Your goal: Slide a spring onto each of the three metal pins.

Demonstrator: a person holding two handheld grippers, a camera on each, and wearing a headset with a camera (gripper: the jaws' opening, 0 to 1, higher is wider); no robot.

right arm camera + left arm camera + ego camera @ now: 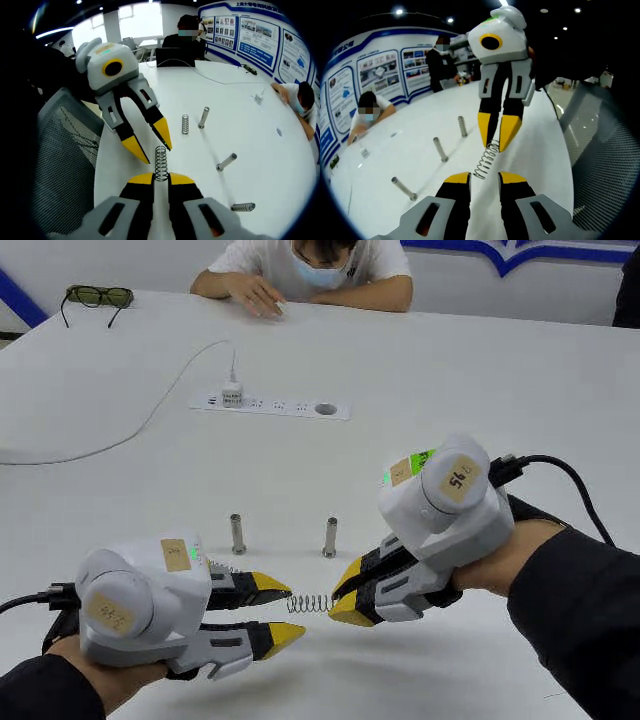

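Observation:
My right gripper [345,605] [160,177] is shut on one end of a small coil spring [308,603] [160,162] [485,160], held level just above the white table [450,390]. The spring's free end reaches the mouth of my left gripper [278,610] [482,176], whose yellow-tipped jaws stand open and hold nothing. Two bare metal pins [237,533] [330,537] stand upright just beyond the grippers. Another spring [243,206] stands further along the row; whether a pin is inside it I cannot tell.
A loose spring [185,124] stands by the pin nearest my left gripper. A white power strip [270,405] with a plugged cable lies mid-table. Dark glasses [98,295] rest at the far left. A person [300,275] sits at the far edge.

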